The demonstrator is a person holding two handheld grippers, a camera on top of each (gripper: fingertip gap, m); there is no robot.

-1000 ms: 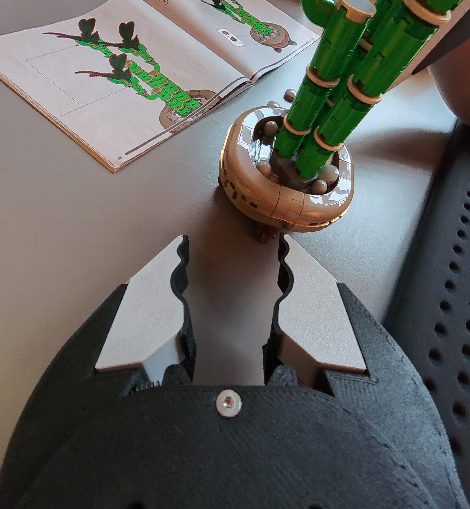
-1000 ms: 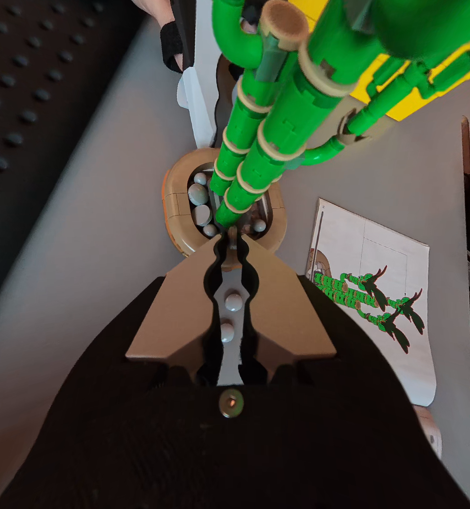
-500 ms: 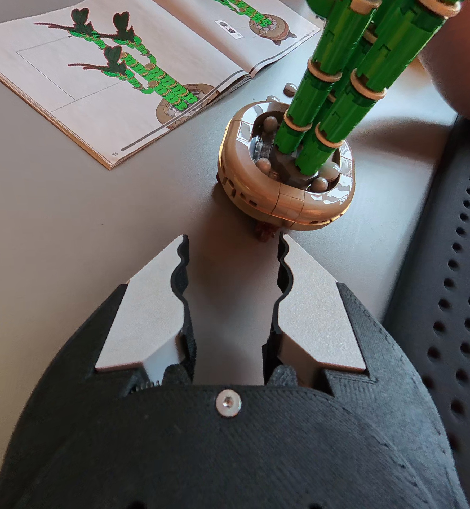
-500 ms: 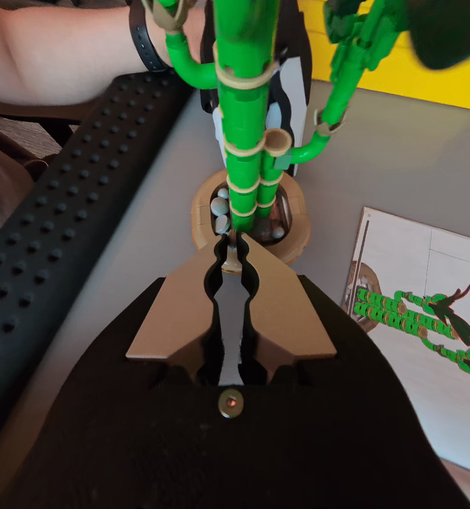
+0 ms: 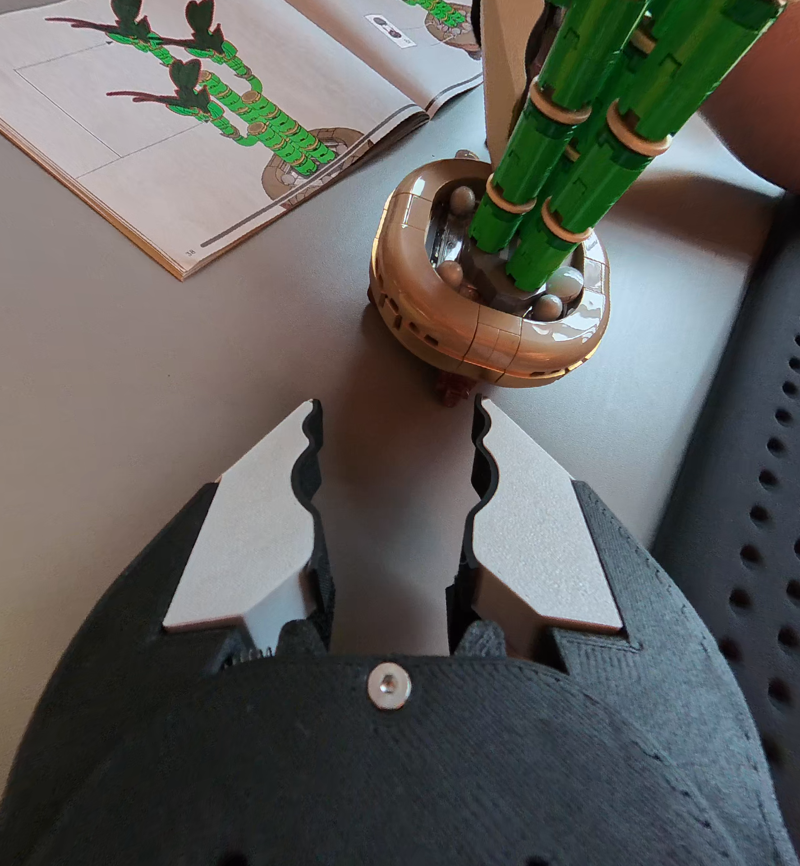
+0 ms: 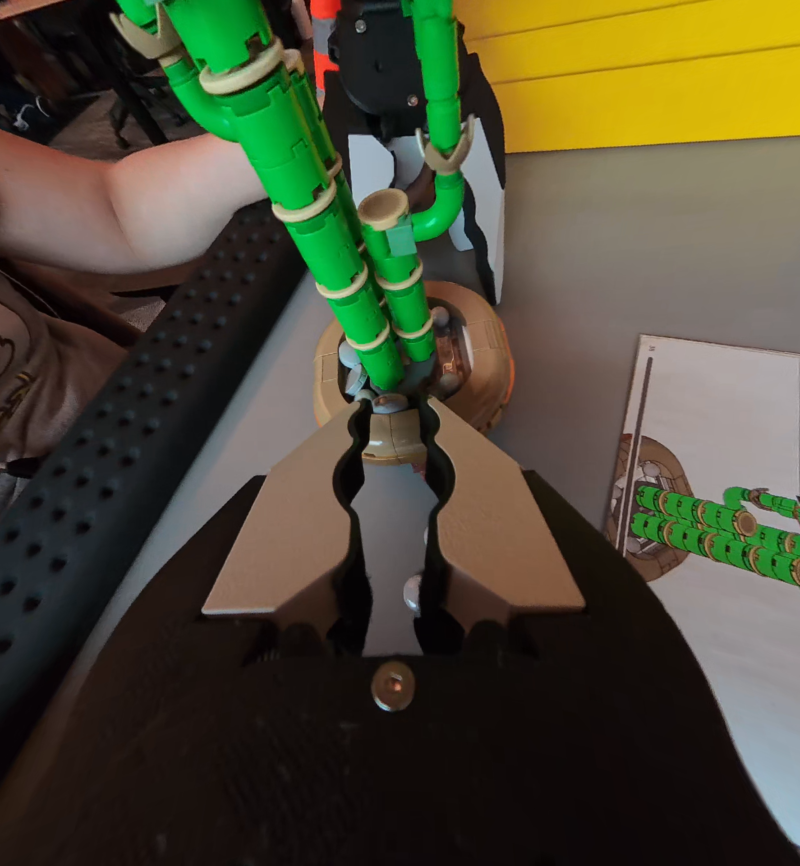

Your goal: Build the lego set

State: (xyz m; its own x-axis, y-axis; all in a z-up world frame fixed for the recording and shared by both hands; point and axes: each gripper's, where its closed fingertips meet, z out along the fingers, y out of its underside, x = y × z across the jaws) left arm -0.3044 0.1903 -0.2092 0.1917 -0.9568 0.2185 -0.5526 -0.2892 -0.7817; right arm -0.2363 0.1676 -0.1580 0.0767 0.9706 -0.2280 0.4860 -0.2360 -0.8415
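The lego bamboo stands on the grey table: a tan oval pot with grey pebbles inside and green stalks rising from it. My left gripper is open and empty, its tips just short of the pot's near side. My right gripper is at the opposite rim of the pot, jaws a little apart. A grey pebble sits between its tips on the rim. The stalks lean over it. The left gripper's white fingers show beyond the pot.
An open instruction booklet lies beside the pot and shows in the right wrist view. A black perforated mat runs along the other side. Loose grey pebbles lie under my right gripper. A person's arm rests past the mat. The grippers' ends are close to 10 centimetres from one another. My left tips are roughly 4 centimetres from the tan oval pot.
My right gripper has swung from looking steeply down to a flatter angle at the pot rim, and its jaws have opened a little. The left gripper has barely moved.
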